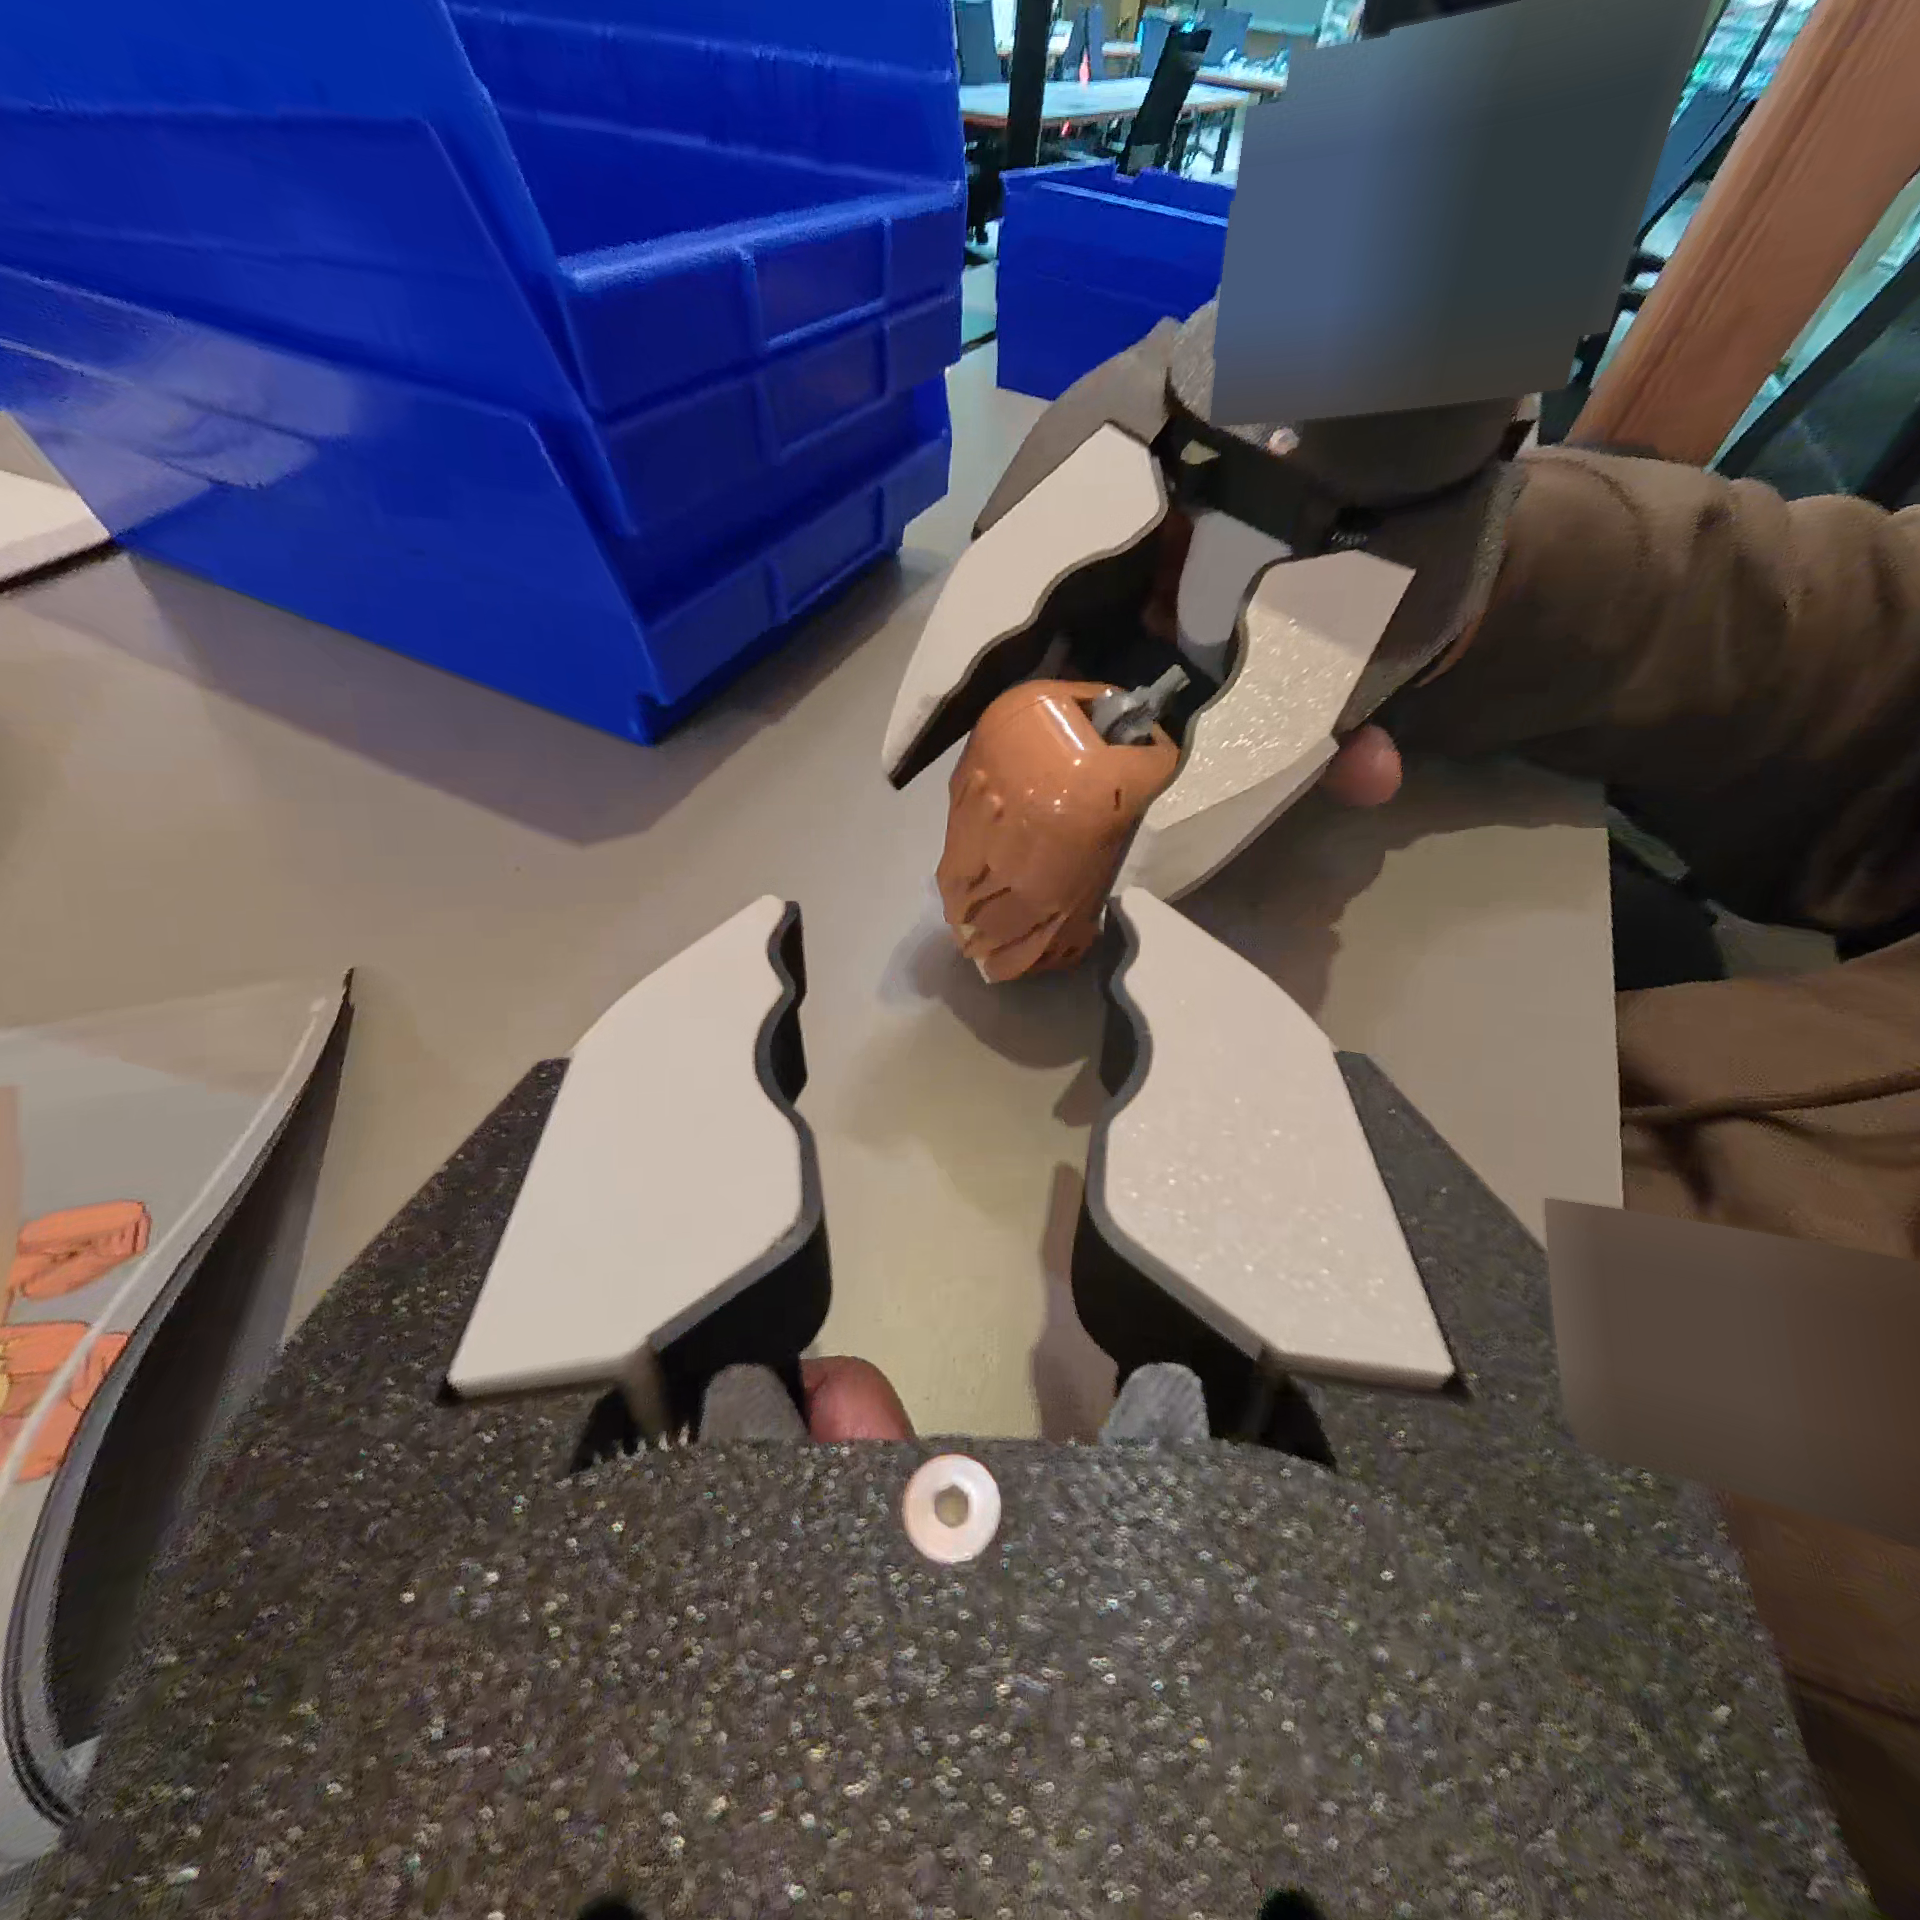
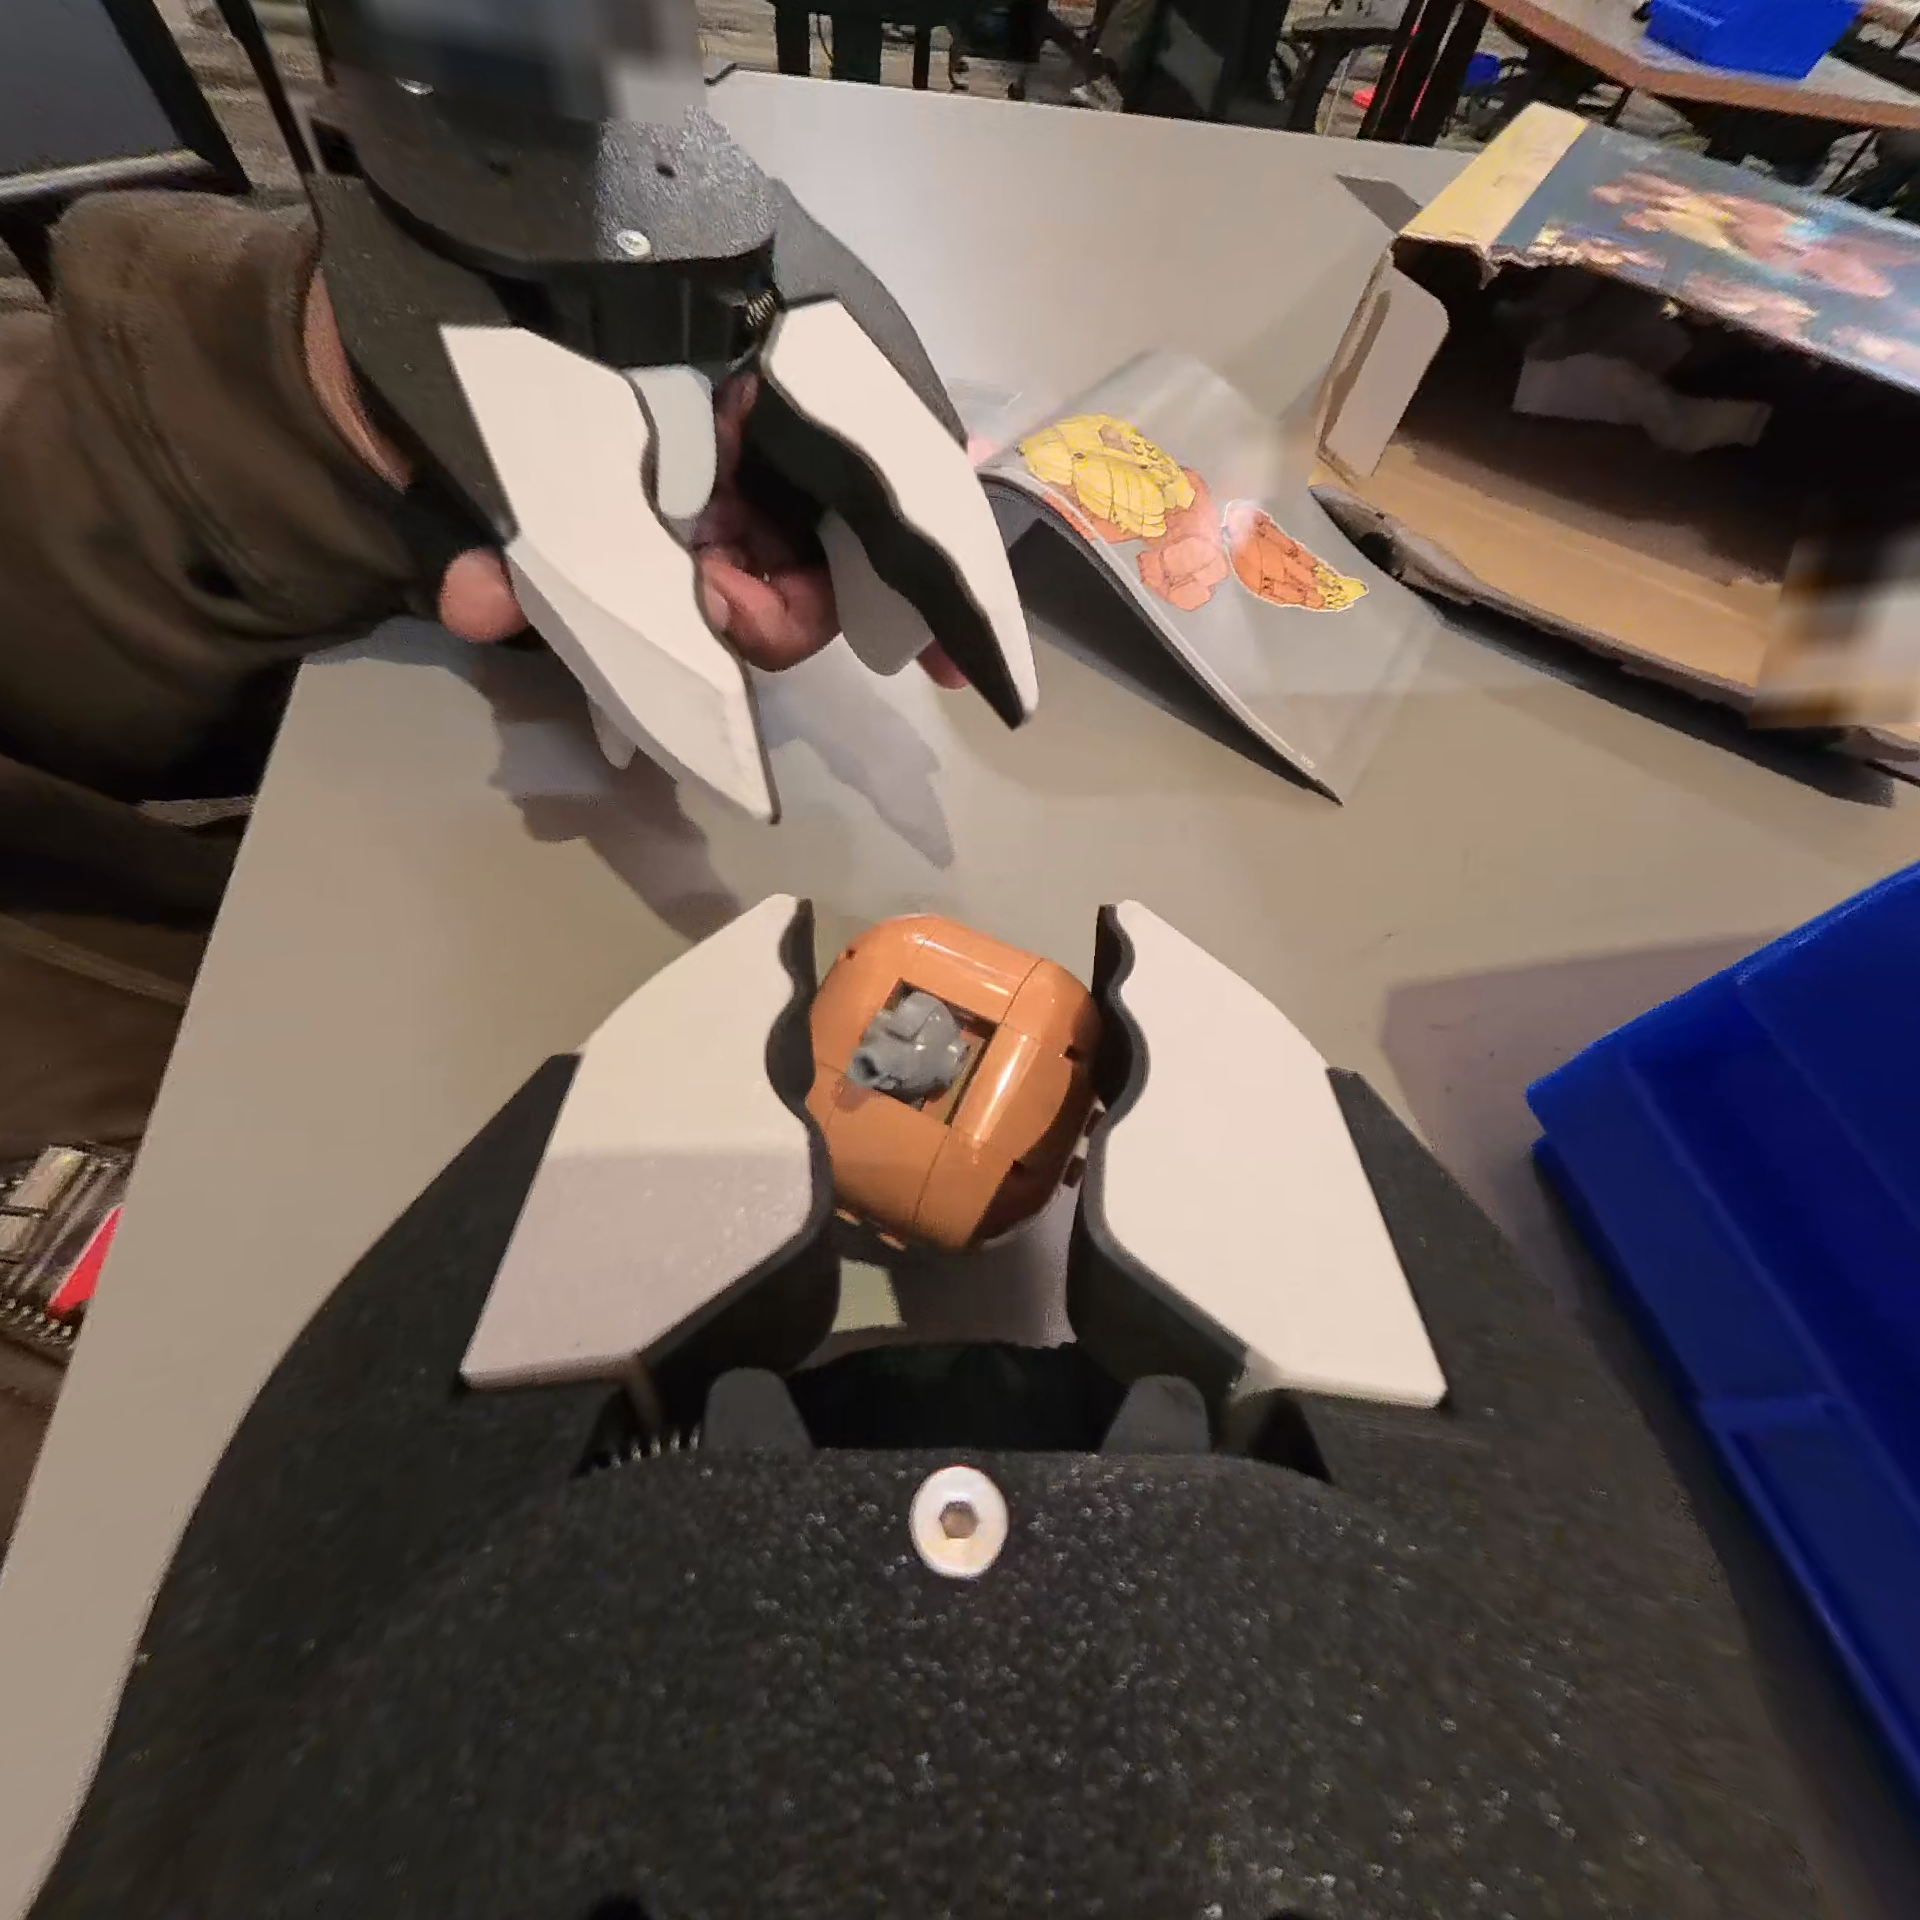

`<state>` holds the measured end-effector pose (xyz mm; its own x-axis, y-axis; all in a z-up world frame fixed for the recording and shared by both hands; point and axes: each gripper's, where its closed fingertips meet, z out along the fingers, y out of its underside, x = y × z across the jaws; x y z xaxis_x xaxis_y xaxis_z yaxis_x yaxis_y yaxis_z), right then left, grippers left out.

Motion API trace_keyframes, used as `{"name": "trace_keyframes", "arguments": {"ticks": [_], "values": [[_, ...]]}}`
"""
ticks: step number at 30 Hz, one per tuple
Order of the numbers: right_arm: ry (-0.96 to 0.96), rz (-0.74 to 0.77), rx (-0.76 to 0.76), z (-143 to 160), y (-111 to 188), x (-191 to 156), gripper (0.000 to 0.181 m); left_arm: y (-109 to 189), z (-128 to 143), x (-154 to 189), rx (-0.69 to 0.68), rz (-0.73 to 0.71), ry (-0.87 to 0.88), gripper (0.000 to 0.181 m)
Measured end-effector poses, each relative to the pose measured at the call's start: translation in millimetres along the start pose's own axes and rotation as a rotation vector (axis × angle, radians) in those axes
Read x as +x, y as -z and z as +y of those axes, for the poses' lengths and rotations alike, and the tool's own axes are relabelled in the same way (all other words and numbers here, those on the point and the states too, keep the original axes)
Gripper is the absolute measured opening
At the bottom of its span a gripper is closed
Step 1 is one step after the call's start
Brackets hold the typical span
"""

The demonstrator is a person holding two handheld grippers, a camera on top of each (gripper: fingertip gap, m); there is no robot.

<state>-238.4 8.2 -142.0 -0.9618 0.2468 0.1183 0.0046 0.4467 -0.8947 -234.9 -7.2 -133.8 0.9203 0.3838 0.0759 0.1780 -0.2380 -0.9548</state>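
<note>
A brown plastic toy part [image 1: 1029, 831] with a grey joint peg [image 1: 1138, 707] on its top is clamped between the fingers of my right gripper [image 1: 1023, 821], tilted, with its lower tip at the grey table [image 1: 416, 831]. In the right wrist view the part [image 2: 951, 1081] sits between the two white pads of the right gripper [image 2: 953, 920], peg [image 2: 909, 1044] facing the camera. My left gripper [image 1: 961, 914] is open and empty, its right fingertip just beside the part's lower end. It also shows in the right wrist view [image 2: 894, 764], hovering above the table.
Stacked blue bins [image 1: 520, 364] stand at the back left and another blue bin [image 1: 1101, 281] behind. A curled picture booklet [image 2: 1195, 540] and a torn open cardboard box [image 2: 1610, 416] lie on the table. A blue bin [image 2: 1766, 1195] is close at right. The table edge [image 2: 239, 831] runs by the person's sleeve. The grippers are tip to tip, or close to it.
</note>
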Motion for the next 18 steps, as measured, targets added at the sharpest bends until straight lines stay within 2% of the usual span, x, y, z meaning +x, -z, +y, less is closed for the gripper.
{"name": "trace_keyframes", "arguments": {"ticks": [6, 8, 13, 18], "values": [[0.033, 0.024, -0.061, 7.7, 1.8, -2.2, 0.050, -5.3, 7.4, 3.0, -0.056, -0.009, -0.039, 0.055], [0.061, 0.072, -0.128, 19.1, 3.8, -0.4, 0.040, -7.2, 9.8, 4.6, -0.075, -0.012, -0.059, 0.055], [-0.003, 0.150, -0.119, 21.1, 19.2, 1.3, 0.050, -11.6, 18.1, 5.7, -0.136, -0.028, -0.082, 0.055], [-0.118, 0.145, -0.146, 26.8, 24.6, 2.4, 0.063, -13.2, 27.8, 6.7, -0.206, -0.037, -0.034, 0.055]]}}
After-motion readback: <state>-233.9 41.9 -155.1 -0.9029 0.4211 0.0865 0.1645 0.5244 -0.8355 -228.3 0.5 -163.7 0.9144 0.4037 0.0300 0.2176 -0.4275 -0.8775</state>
